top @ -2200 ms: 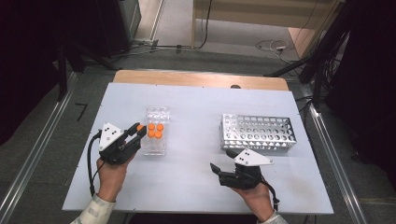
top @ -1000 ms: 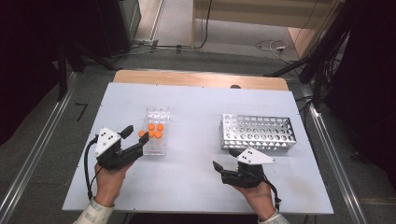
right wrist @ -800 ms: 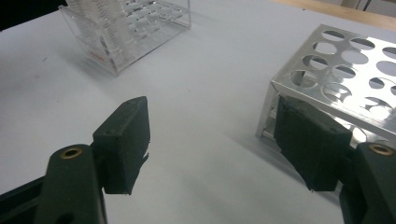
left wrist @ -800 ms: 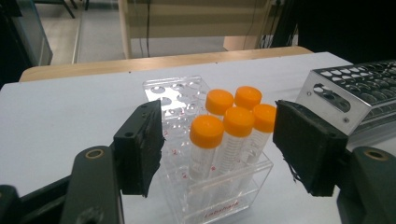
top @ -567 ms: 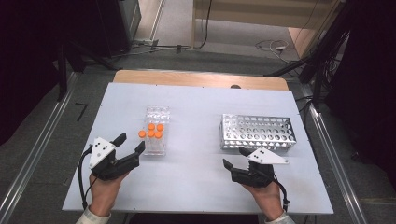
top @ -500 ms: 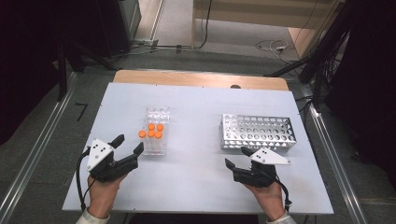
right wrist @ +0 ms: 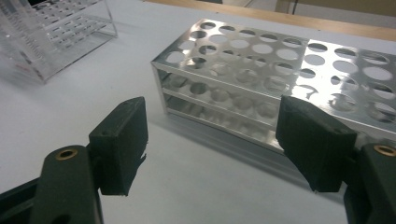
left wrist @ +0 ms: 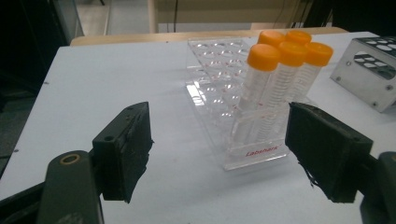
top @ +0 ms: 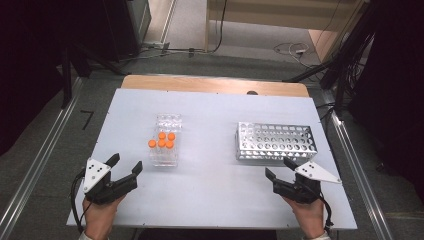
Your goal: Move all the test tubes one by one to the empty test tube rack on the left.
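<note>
Standing in a clear rack (top: 166, 145), five orange-capped tubes (left wrist: 280, 74), both grippers' jaws wide apart, empty.

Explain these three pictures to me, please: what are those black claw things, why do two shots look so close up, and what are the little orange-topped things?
No robot here: a person holds a hand tool in each hand, each ending in two black jaws. The high view looks down from above. In it the left gripper and right gripper rest near the front edge of the white table. Both are open and hold nothing.

The other two pictures come from small cameras riding on the tools, looking out between their own jaws. The left gripper view faces a clear plastic rack holding four tubes with orange caps; the caps stand together at one end, and the other holes look empty. The right gripper view faces a metal rack full of round holes, with no tubes visible in it. The two racks stand apart on the table.
</note>
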Motion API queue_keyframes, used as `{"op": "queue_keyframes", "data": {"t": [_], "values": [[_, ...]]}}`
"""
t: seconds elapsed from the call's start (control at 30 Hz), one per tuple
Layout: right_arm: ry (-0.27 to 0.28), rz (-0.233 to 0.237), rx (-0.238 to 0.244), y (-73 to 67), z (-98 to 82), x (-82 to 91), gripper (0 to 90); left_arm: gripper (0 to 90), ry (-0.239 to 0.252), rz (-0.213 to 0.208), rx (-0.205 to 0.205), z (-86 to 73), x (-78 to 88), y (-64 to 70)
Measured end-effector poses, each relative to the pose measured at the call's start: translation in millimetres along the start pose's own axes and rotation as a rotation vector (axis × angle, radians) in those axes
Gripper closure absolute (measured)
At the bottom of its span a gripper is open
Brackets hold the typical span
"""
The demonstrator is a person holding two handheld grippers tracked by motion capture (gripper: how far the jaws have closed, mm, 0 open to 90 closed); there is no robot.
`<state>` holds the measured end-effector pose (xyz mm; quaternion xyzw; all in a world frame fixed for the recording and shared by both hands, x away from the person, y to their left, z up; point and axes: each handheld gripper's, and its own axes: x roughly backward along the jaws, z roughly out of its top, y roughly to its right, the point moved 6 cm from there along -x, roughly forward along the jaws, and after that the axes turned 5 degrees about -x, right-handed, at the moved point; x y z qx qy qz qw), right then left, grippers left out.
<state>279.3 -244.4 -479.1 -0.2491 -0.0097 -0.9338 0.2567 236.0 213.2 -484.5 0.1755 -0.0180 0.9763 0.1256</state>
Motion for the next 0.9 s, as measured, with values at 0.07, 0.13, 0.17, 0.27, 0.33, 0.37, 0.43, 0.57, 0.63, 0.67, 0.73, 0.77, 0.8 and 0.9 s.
{"op": "queue_keyframes", "data": {"t": [0.07,0.13,0.17,0.27,0.33,0.37,0.43,0.57,0.63,0.67,0.73,0.77,0.8,0.9], "values": [[0.005,-0.019,-0.007,8.1,-2.5,4.5,23.2,22.0,-0.007,0.004,0.013,-2.5,-0.2,-3.2],[0.005,-0.036,-0.022,15.0,-5.1,8.4,23.1,21.3,-0.012,0.016,0.020,-4.9,0.3,-7.3],[0.008,-0.045,-0.022,18.8,-6.3,10.0,23.0,21.3,-0.013,0.022,0.024,-5.8,0.9,-9.1],[0.007,-0.094,-0.011,31.0,-10.9,14.4,22.9,21.2,-0.012,0.037,0.032,-8.3,2.7,-14.1],[-0.002,-0.118,-0.030,41.9,-15.0,16.8,22.6,21.3,-0.015,0.049,0.032,-10.6,3.4,-18.4],[-0.002,-0.127,-0.040,47.8,-16.9,18.1,22.6,21.3,-0.017,0.060,0.036,-12.2,3.7,-21.2],[-0.006,-0.149,-0.059,58.2,-20.7,20.6,22.6,21.3,-0.023,0.069,0.038,-14.3,3.8,-24.7],[-0.026,-0.201,-0.093,81.9,-31.2,23.3,22.6,21.3,-0.035,0.087,0.042,-19.6,2.7,-31.0],[-0.037,-0.226,-0.127,95.0,-37.2,24.8,22.6,21.3,-0.039,0.096,0.040,-21.8,2.1,-33.8],[-0.040,-0.233,-0.146,100.8,-39.7,25.7,22.6,21.3,-0.040,0.099,0.044,-22.6,1.9,-35.0],[-0.045,-0.246,-0.181,110.5,-44.0,26.6,22.6,21.3,-0.041,0.105,0.049,-23.9,1.1,-37.0],[-0.048,-0.247,-0.198,113.8,-45.6,26.8,22.2,21.3,-0.042,0.107,0.050,-24.7,0.4,-37.5],[-0.048,-0.251,-0.202,116.1,-46.7,26.4,21.6,21.3,-0.048,0.107,0.048,-25.7,-0.4,-38.3],[-0.072,-0.265,-0.206,120.4,-50.8,23.6,19.9,21.3,-0.068,0.094,0.063,-29.6,-4.1,-38.4]]}}
